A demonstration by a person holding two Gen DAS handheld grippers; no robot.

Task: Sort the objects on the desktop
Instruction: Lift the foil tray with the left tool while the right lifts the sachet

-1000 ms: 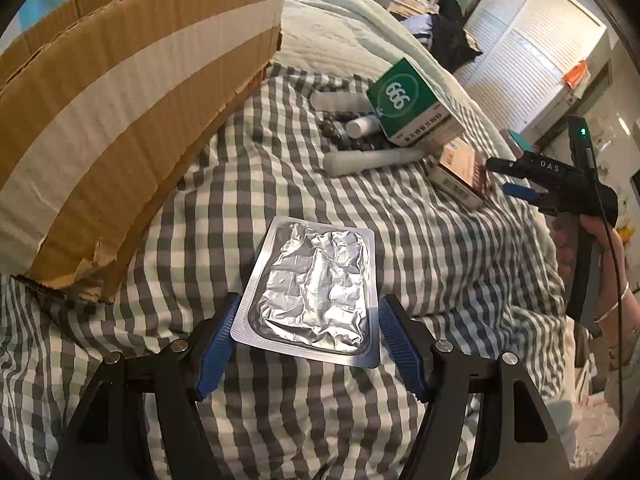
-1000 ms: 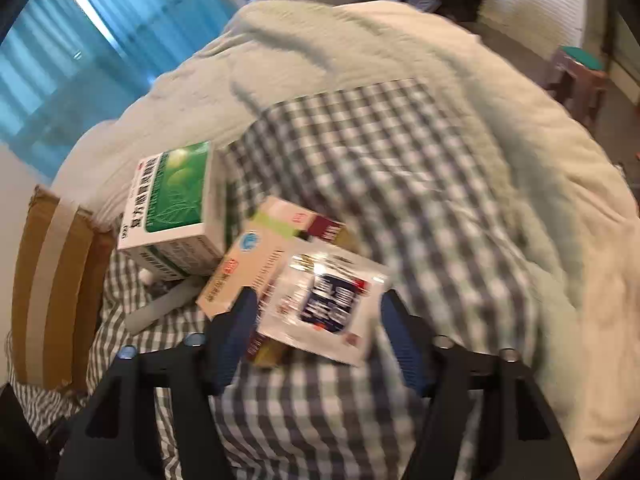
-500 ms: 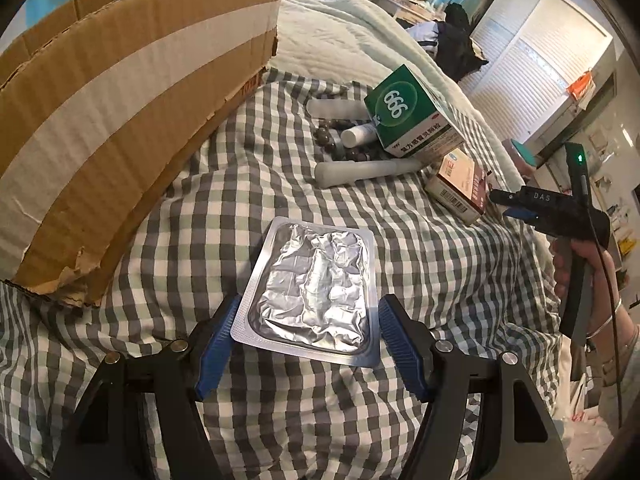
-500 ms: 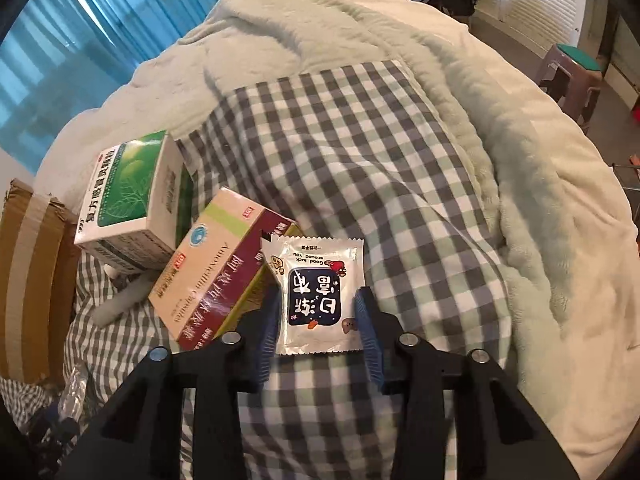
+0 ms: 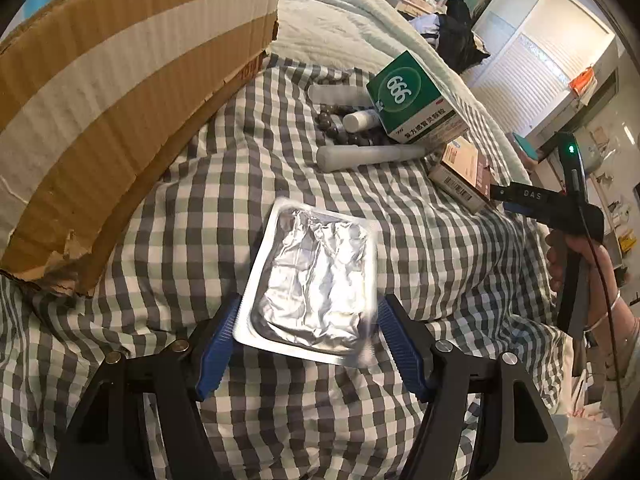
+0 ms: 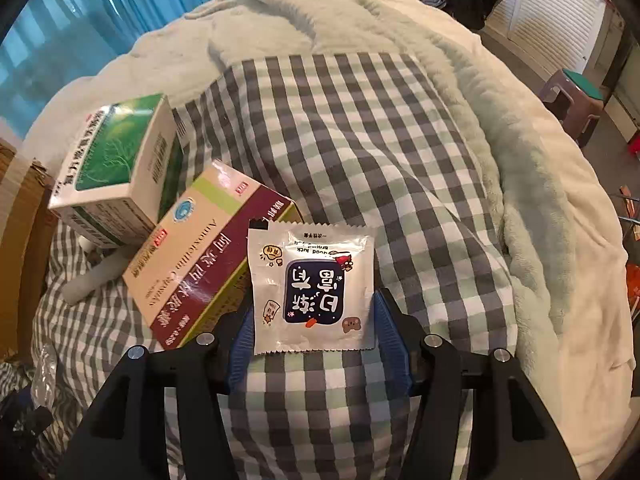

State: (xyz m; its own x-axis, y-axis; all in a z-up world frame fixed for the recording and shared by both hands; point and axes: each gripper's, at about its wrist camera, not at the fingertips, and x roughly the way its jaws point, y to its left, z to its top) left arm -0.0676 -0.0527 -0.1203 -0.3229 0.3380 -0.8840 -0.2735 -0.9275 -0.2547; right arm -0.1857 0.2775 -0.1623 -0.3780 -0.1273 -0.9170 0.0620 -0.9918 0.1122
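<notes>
A small white packet (image 6: 316, 288) with a dark blue picture on it is seen between the two blue fingers of the right gripper (image 6: 316, 330). The packet lies flat, with its long side pointing away from the gripper and its near end in the gap. The jaws have just been opening, and the fingers now sit right at the packet's two edges; whether they press on it cannot be told. Just left of the packet, and partly under its corner, a red and cream box (image 6: 208, 256) is found, with a green and white box (image 6: 116, 176) leaning behind it. The silver foil pack (image 5: 316, 280) is kept between the fingers of the left gripper (image 5: 306, 344), which are closed on its near end, and it is held above the checked cloth (image 5: 420, 248). A big cardboard box (image 5: 120, 92) stands to the left of it, nearer to the left hand. It is likely that the foil pack will be carried there.
</notes>
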